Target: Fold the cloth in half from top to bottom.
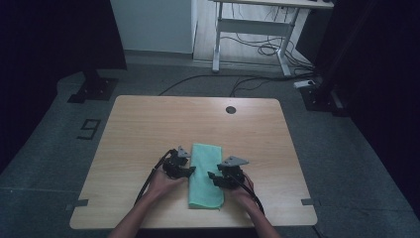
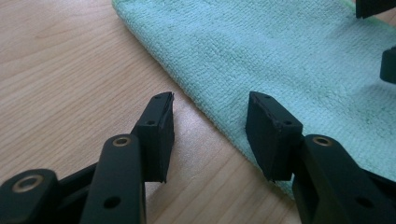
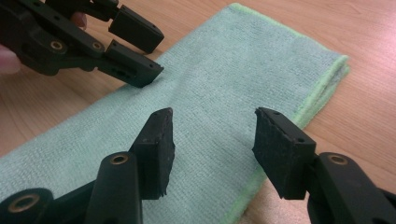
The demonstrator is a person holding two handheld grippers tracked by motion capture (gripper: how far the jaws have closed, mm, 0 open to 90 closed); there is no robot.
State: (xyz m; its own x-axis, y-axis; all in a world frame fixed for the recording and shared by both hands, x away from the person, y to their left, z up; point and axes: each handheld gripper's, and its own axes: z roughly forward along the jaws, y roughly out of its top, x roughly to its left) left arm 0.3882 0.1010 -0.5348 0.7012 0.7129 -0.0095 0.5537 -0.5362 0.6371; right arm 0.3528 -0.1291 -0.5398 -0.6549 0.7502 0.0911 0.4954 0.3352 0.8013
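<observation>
A folded light-green cloth lies flat on the wooden table, near the front edge. My left gripper sits low at the cloth's left long edge, open; one jaw is over bare wood and the other over the cloth's border, with the edge running between them. My right gripper hovers open over the cloth's right side, its outer jaw near the folded right edge. The right gripper view also has the left gripper, its lower jaw touching the cloth's far edge. Neither pair of pads presses the fabric.
A dark round hole marks the table's far side. Beyond the table are a white desk frame, floor cables and black stand bases. Bare wood surrounds the cloth left, right and behind.
</observation>
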